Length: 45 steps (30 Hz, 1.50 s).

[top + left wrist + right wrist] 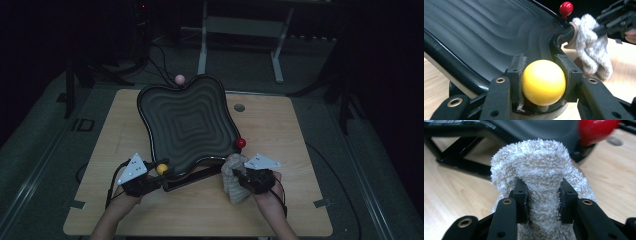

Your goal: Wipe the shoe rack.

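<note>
A black, wavy-ribbed tray [187, 122] stands tilted on a black stand on the wooden table [280, 130]. It carries ball knobs at its corners: yellow [161, 169], red [241, 143] and pink [180, 79]. My left gripper [543, 75] is shut on the yellow knob [543, 82] at the tray's near left corner. My right gripper [543, 200] is shut on a bunched white fluffy cloth [541, 182], held at the tray's near right corner just below the red knob [596, 130]. In the left gripper view the cloth [591, 47] touches the tray's rim [564, 35].
The black stand's base bar [192, 179] lies on the table between my hands. A small round grey disc [239, 107] sits in the tabletop to the right of the tray. Metal frame legs [202, 50] stand on the dark floor beyond the table.
</note>
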Motion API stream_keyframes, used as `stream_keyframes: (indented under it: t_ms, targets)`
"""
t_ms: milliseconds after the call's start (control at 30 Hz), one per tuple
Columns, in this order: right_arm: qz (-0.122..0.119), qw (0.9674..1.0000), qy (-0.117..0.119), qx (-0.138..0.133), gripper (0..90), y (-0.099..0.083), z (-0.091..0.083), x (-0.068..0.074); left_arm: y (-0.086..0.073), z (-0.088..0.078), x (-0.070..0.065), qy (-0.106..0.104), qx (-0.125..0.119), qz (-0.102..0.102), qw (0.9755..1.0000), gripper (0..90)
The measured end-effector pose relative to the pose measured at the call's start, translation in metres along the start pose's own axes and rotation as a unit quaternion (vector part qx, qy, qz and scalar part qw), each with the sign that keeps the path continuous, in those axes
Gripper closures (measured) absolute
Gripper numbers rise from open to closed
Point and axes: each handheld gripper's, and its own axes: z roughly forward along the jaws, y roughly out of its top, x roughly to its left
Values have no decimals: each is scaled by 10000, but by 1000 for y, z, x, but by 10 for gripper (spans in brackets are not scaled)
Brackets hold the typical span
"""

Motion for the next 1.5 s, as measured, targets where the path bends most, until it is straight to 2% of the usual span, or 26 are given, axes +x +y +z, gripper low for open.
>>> stream_keyframes:
  t_ms: [100, 133, 200, 300, 333, 400, 467, 633, 700, 833, 867, 967, 1100, 1167, 1267, 1367, 1433, 1500]
  targets:
    - [60, 10000, -51, -5, 663, -2, 2, -4, 0, 0, 0, -2, -16, -10, 10000, 598]
    - [101, 9998, -24, 174, 663, -10, 11, -5, 0, 0, 0, -6, -4, -7, 10000, 598]
    - [126, 9996, -11, 241, 663, -12, 13, -7, 0, 0, 0, 2, -14, -6, 10000, 598]
    - [142, 9997, -65, 173, 663, -8, 8, -11, 0, 0, 0, -16, -7, 1, 10000, 598]
    - [171, 9996, -210, 25, 663, -3, 0, -17, 0, 0, 0, -20, -9, 1, 10000, 598]
    - [270, 9991, -318, -88, 663, 0, -3, -23, -1, 0, 0, -22, -28, -9, 10000, 598]
    - [314, 9989, -341, -5, 663, -3, 3, -24, 0, 0, 1, -41, -18, -5, 10000, 598]
    - [307, 9988, -202, 308, 665, -18, 19, -18, -1, 0, 1, -40, -31, -16, 10000, 598]
    - [279, 9989, -157, 341, 665, -19, 20, -16, -1, 0, 0, -29, -39, -22, 10000, 598]
    - [85, 9982, 181, 557, 665, -26, 35, 4, -1, 0, 0, -33, -31, -24, 10000, 598]
    - [85, 9982, 181, 557, 665, -26, 35, 4, -1, 0, 0, -33, -31, -24, 10000, 598]
    - [-83, 9974, 299, 651, 665, -27, 47, 16, 0, 0, 0, -6, -21, -8, 10000, 597]
    - [-106, 9980, 257, 559, 665, -18, 48, 17, -1, 0, -1, 11, -35, -1, 10000, 597]
    - [-130, 9987, 84, 478, 665, -10, 54, 15, 0, 0, 0, -13, -11, 11, 10000, 597]
    - [-81, 9986, -37, 517, 665, -12, 66, 13, -1, 0, 0, -5, -35, -1, 10000, 597]
    - [49, 9987, -1, 509, 671, -17, 75, 14, -1, 0, 0, -26, -21, 5, 10000, 598]
    - [-157, 9982, 84, 580, 671, -15, 75, 18, -1, 0, 0, -25, -39, -10, 10000, 598]
    - [-175, 9980, 96, 596, 671, -13, 73, 17, 0, 0, 1, -43, -1, -13, 10000, 598]
